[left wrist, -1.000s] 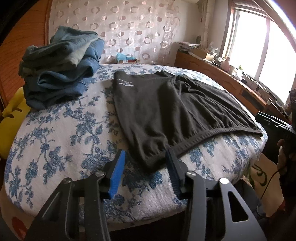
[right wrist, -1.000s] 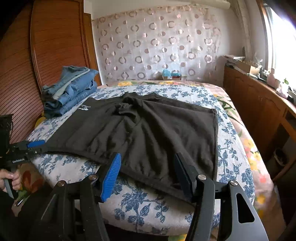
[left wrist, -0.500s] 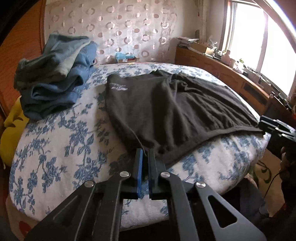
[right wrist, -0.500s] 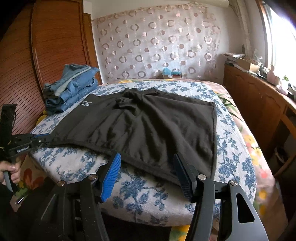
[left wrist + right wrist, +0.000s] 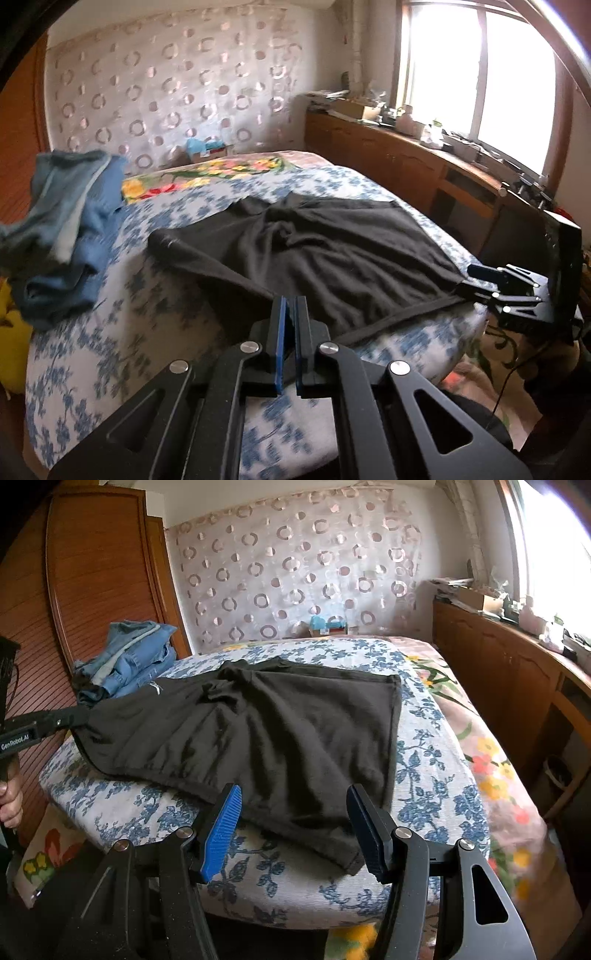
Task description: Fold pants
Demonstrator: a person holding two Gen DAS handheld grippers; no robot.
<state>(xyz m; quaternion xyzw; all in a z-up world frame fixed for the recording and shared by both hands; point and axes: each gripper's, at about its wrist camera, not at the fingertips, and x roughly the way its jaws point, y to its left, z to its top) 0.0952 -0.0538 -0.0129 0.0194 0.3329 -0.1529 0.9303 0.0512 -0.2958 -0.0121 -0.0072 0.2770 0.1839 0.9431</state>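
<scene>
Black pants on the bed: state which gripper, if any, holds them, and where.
The left gripper pinches the black pants at a near corner; the right gripper is open, holding nothing.

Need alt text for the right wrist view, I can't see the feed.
The open right gripper straddles the near corner of black pants spread on a blue-floral bed. At far left, the left gripper pinches the opposite corner; folded jeans sit behind.
</scene>
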